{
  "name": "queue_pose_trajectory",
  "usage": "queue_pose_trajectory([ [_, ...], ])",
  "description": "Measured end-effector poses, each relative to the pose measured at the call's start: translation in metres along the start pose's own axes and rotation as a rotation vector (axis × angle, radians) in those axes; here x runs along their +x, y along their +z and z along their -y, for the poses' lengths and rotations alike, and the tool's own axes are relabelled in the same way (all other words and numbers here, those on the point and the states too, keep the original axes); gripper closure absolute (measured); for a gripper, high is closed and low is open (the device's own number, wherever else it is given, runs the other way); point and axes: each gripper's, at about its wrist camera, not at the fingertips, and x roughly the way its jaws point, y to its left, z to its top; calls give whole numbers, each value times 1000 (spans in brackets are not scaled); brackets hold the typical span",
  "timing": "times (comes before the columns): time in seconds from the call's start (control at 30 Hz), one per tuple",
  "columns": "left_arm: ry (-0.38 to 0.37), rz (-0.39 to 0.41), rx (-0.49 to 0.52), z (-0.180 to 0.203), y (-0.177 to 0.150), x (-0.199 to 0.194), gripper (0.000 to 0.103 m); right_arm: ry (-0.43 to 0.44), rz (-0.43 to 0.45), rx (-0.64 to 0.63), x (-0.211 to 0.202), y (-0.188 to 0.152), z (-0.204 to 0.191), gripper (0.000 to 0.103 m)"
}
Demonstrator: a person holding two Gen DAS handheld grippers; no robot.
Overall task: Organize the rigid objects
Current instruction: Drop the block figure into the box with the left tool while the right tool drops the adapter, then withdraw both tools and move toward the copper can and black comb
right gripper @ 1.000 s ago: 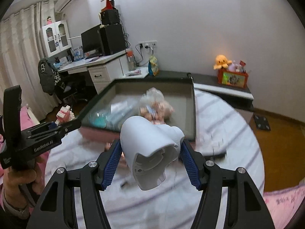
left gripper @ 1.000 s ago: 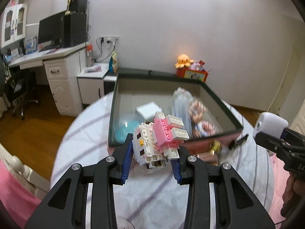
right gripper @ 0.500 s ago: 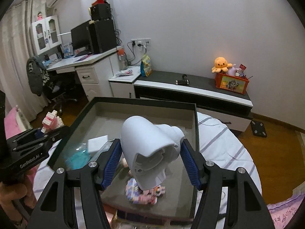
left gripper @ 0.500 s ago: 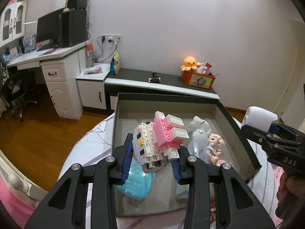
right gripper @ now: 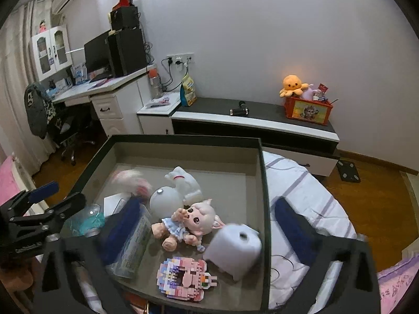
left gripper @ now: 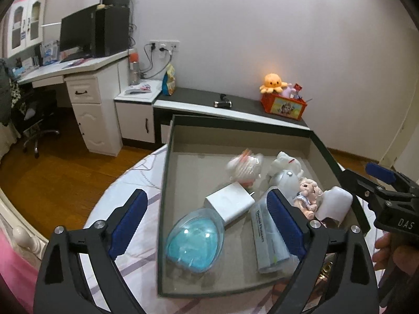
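Both tools hang over a dark-rimmed tray that rests on a round surface covered in a white cloth with purple stripes. The left tool has just been opening: its 2 blue-padded fingers now stand spread wide with nothing pressed between them. The pink and white block toy is a motion-blurred shape inside the tray toward its far side, clear of the pads. The right tool has likewise just been opening and its fingers are spread apart, blurred in its own view. The white cap-shaped piece is in the tray against the right wall, beside a small doll with pale hair and a blue dress; whether the piece has fully settled cannot be told. Also in the tray are a clear blue egg-shaped case, a white charger block touching that case, a dental floss packet, a white cat figure behind a white ball-shaped item, and a flat pastel brick plaque at the near edge. A person's hand grips the right tool's handle at the edge of the left view.
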Motion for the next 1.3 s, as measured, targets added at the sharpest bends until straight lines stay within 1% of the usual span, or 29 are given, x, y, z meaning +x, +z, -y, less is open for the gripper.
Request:
queue_pose_trajectory([
  [0.13,-11,41,0,-2,-7,-28,2,-4,13,7,-16,-6,-1,0],
  [0.23,-28,69,6,-2,-13,-48,0,14,32,13,-33,-11,-2,0],
  [0.33,-42,95,19,0,-20,-72,0,20,54,9,-51,-17,-5,0],
  [0.43,-48,119,34,5,-34,-96,0,24,78,11,-71,-26,-7,0],
  [0.57,-58,133,48,10,-51,-118,0,38,102,6,-93,-39,-10,0],
  [0.77,-86,146,47,14,-82,-140,0,61,130,20,-123,-62,-15,0],
  [0.87,-72,155,48,17,-98,-150,0,75,136,47,-137,-76,-13,0],
  [0.9,-67,154,65,20,-106,-153,0,76,138,56,-142,-82,-11,0],
  [1.0,-22,166,80,25,-119,-162,0,77,128,93,-154,-99,-5,0],
  [1.07,-21,162,78,29,-125,-167,0,78,116,104,-157,-109,-1,0],
  [1.13,-19,159,66,32,-130,-171,0,58,93,108,-158,-118,3,0],
  [1.23,-21,144,38,34,-134,-173,0,56,59,118,-156,-125,11,0],
  [1.3,-4,131,36,38,-136,-171,0,49,39,109,-154,-128,16,0],
])
